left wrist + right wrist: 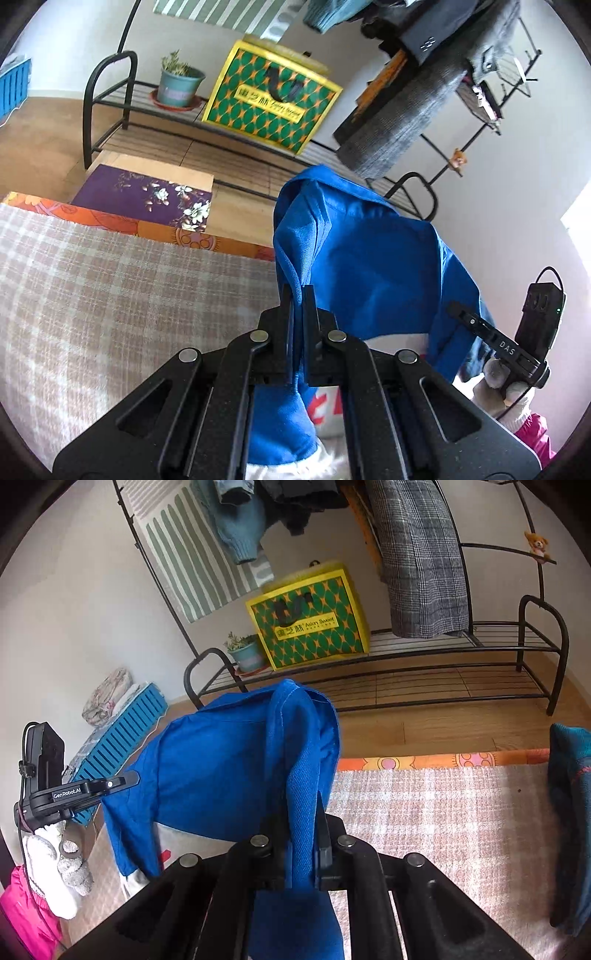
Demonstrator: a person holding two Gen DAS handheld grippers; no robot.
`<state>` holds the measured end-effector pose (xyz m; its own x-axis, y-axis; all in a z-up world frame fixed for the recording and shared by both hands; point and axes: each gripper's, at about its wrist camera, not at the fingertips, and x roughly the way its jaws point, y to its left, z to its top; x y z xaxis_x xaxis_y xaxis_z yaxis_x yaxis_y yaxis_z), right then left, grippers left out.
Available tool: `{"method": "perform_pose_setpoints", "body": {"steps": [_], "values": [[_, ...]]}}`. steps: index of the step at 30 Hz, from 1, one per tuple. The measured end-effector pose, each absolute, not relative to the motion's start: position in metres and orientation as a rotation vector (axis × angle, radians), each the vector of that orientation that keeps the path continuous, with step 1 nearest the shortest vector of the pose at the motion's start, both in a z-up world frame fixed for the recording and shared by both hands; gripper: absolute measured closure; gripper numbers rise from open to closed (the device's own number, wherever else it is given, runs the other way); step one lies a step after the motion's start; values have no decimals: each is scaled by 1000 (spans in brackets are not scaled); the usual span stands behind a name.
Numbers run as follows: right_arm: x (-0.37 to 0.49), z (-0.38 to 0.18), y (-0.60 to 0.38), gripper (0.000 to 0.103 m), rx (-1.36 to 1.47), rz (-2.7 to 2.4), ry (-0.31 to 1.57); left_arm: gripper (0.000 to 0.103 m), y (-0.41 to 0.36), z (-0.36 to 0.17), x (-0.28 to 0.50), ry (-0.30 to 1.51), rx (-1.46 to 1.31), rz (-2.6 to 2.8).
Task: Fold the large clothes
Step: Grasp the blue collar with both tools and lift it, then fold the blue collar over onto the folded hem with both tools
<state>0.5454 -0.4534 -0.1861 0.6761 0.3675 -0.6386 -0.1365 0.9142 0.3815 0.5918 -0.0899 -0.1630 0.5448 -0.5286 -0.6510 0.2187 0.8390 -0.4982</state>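
Note:
A large blue garment point(369, 258) with white and red parts hangs lifted above the plaid-covered bed point(110, 295). My left gripper point(298, 295) is shut on one bunched edge of it. My right gripper point(301, 823) is shut on another edge of the same blue garment point(229, 768). The cloth spans between both grippers. The right gripper also shows at the right of the left wrist view point(495, 339), and the left gripper at the left of the right wrist view point(85, 794). The lower part of the garment is hidden behind the jaws.
A black metal clothes rack point(443, 657) with hanging clothes, a green and yellow bag point(310, 616) and a potted plant point(179, 85) stands beyond the bed. A dark teal garment point(570, 812) lies at the bed's right. A blue crate point(118, 738) sits on the floor.

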Motion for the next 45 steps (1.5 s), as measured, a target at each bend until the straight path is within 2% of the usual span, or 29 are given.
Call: {"method": "perform_pose_setpoints", "body": {"steps": [7, 13, 22, 28, 30, 31, 35, 36, 37, 38, 39, 40, 41, 42, 45], "values": [[480, -141, -439, 99, 264, 330, 732, 103, -76, -122, 519, 835, -364, -502], [409, -126, -423, 100, 203, 363, 732, 103, -63, -111, 437, 818, -325, -524], [307, -145, -423, 100, 187, 370, 777, 103, -42, -146, 325, 886, -310, -512], [246, -189, -427, 99, 137, 339, 890, 103, -34, -198, 255, 1007, -182, -495], [227, -203, -433, 96, 161, 326, 928, 103, -21, -210, 239, 1038, -200, -472], [219, -208, -436, 90, 174, 315, 943, 103, -12, -215, 233, 1050, -221, -461], [188, -213, -453, 87, 236, 264, 961, 102, 19, -218, 225, 1065, -349, -445], [183, -212, -458, 85, 273, 258, 959, 99, 26, -217, 229, 1069, -399, -443], [178, -210, -463, 79, 324, 256, 955, 87, 33, -217, 233, 1069, -460, -441], [175, -209, -467, 73, 381, 263, 947, 67, 39, -217, 238, 1066, -520, -442], [173, -208, -471, 69, 441, 284, 941, 58, 43, -218, 243, 1062, -582, -444], [172, -208, -472, 60, 501, 308, 941, 51, 45, -218, 249, 1060, -633, -452], [171, -208, -472, 50, 560, 332, 941, 51, 43, -220, 256, 1066, -670, -466], [171, -209, -471, 46, 613, 358, 942, 51, 39, -221, 262, 1078, -687, -478], [178, -216, -460, 43, 683, 397, 959, 51, 21, -224, 279, 1102, -673, -519]]}}
